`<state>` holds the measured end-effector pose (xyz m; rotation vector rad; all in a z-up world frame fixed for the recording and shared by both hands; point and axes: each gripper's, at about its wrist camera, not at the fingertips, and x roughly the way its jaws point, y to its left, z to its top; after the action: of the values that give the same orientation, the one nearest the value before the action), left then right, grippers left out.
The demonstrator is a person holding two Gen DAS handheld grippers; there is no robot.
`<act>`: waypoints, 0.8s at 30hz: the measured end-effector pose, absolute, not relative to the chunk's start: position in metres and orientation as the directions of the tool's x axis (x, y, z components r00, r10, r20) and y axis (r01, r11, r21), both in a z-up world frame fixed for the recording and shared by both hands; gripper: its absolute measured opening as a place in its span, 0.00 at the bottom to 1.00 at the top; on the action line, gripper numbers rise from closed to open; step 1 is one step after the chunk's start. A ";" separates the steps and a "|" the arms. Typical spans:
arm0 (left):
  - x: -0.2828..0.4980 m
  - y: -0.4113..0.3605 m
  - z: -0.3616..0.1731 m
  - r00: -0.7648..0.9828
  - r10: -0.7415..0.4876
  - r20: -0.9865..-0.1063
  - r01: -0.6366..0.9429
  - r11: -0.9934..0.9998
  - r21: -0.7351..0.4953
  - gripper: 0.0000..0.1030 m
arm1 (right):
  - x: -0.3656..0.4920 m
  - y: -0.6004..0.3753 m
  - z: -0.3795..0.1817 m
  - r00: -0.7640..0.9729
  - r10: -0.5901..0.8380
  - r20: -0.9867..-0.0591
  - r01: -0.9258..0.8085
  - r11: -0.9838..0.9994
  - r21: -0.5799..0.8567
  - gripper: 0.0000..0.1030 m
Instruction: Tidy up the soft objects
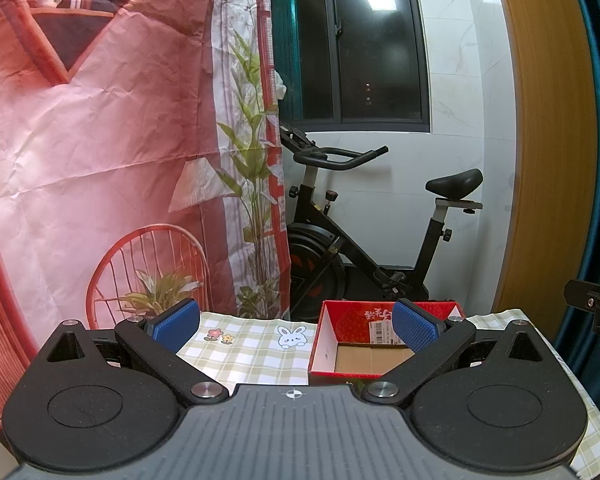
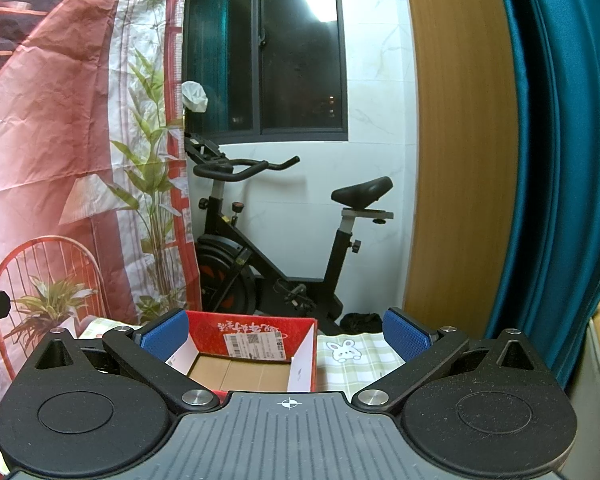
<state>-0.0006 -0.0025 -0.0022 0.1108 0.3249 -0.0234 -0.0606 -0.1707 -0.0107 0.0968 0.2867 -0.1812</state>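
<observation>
Left wrist view: the left gripper [image 1: 296, 326] fills the lower frame, its blue fingers [image 1: 178, 324] spread wide, holding nothing. Right of centre, an open red box [image 1: 364, 344] sits on the checked counter cloth [image 1: 252, 352].

Right wrist view: the right gripper [image 2: 286, 334] likewise gapes, unladen. The red box [image 2: 252, 354] sits lower centre, an exercise bike [image 2: 276, 240] behind.

Indoor lighting, moderately dim, warm. A ceiling lamp reflects as a bright rectangle in the dark window [image 1: 376, 48]. Focus sharp throughout; strong fisheye bending and dark corners toward the frame edges around it.
</observation>
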 end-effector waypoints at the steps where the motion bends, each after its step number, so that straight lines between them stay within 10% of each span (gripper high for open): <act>1: -0.001 -0.003 -0.003 0.947 -0.006 -0.320 0.041 0.994 0.104 1.00 | -0.060 -0.171 -0.011 0.943 -0.164 -0.290 0.191 0.979 0.069 1.00; 24: 0.027 0.006 -0.037 0.929 0.025 -0.370 0.020 0.993 0.117 1.00 | -0.049 -0.186 -0.054 0.973 -0.064 -0.223 0.095 0.987 0.132 1.00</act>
<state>0.0272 0.0062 -0.0366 0.1198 0.3806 0.0026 -0.0487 -0.1863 -0.0536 0.1427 0.2204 -0.0809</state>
